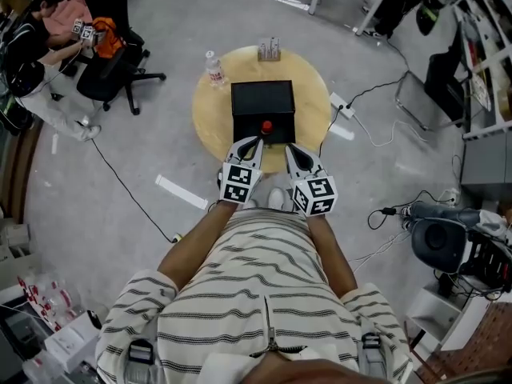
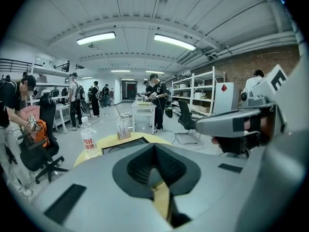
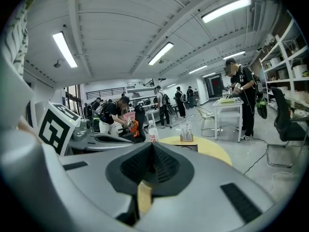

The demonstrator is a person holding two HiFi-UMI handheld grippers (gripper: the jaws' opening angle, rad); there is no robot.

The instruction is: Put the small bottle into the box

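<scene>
A black box [image 1: 262,101] stands in the middle of a round yellow table [image 1: 308,78]. A small dark bottle with a red cap [image 1: 266,126] shows against the box's near side; I cannot tell whether it stands inside or just in front. My left gripper [image 1: 254,144] and right gripper [image 1: 291,150] hover side by side at the table's near edge, just short of that bottle. Both are shut with nothing between the jaws. In the left gripper view the left gripper [image 2: 154,148] is shut and the box rim [image 2: 120,145] shows beyond it. The right gripper [image 3: 152,148] is shut too.
A clear water bottle [image 1: 214,69] [image 2: 89,141] [image 3: 153,132] stands at the table's far left. A small rack [image 1: 269,50] [image 2: 123,129] [image 3: 186,134] sits at the far edge. Cables and a power strip [image 1: 342,107] lie on the floor to the right. A seated person [image 1: 40,50] and an office chair [image 1: 116,69] are at the left.
</scene>
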